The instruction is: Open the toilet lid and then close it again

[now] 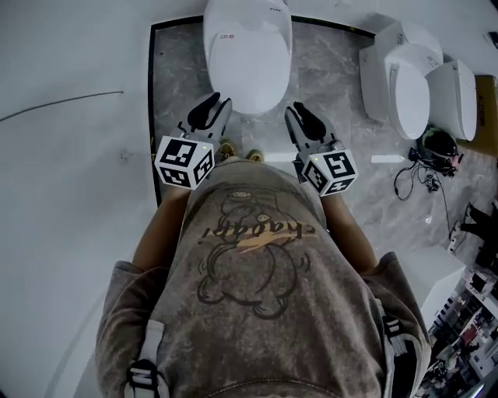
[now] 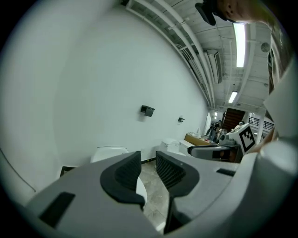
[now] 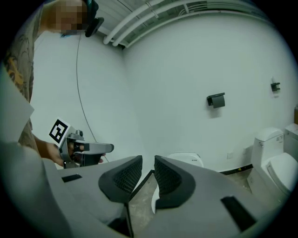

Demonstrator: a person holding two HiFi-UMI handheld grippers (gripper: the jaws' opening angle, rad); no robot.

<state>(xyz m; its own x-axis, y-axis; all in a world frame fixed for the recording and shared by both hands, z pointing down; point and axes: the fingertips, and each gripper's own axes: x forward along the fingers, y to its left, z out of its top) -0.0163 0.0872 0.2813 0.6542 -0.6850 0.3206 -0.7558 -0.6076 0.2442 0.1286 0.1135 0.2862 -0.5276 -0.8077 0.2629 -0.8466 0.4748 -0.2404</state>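
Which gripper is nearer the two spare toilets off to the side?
Right. The right gripper hangs by the front of the middle toilet, on the side facing the spare toilets. The left gripper is across that toilet's front, farther off.

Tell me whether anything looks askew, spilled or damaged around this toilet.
Nothing on the toilet itself: its lid lies flat and shut. The only untidy spot is at the right, where loose cables and a dark rounded object lie on the floor beside two other toilets.
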